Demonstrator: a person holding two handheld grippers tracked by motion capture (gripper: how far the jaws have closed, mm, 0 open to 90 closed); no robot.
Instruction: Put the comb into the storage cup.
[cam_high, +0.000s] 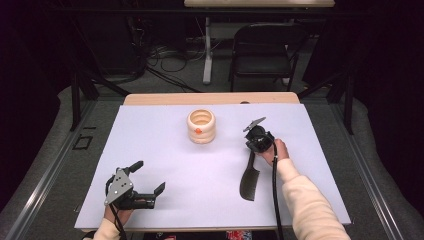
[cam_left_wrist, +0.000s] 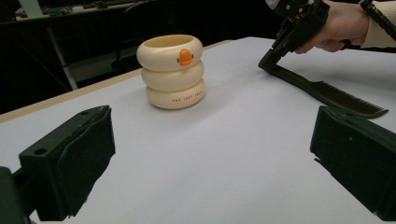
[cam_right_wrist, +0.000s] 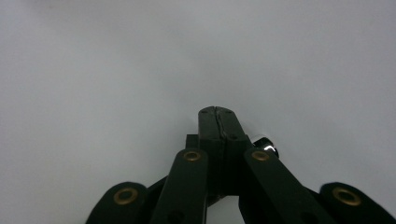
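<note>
I am watching the right gripper (cam_high: 254, 149) clamping the narrow handle end of the black comb (cam_high: 249, 181), its jaws pressed together around it, as the right gripper view (cam_right_wrist: 215, 114) is showing, pointing down at the white mat (cam_high: 165, 165). In the high view the comb is stretching away from the gripper toward 6 o'clock, its far end lying on the mat and its gripped end lifted a little; in the left gripper view the comb (cam_left_wrist: 327, 93) is slanting down from that gripper (cam_left_wrist: 266, 63) to the mat. My left gripper (cam_high: 148, 182) is resting near the mat's front left corner, jaws standing wide apart with nothing between them, well apart from the comb, which is lying at about 3 o'clock from it. The cream ringed cup (cam_high: 201, 126) with the orange duck bill is standing upright at about 10 o'clock from the right gripper, near but not touching.
</note>
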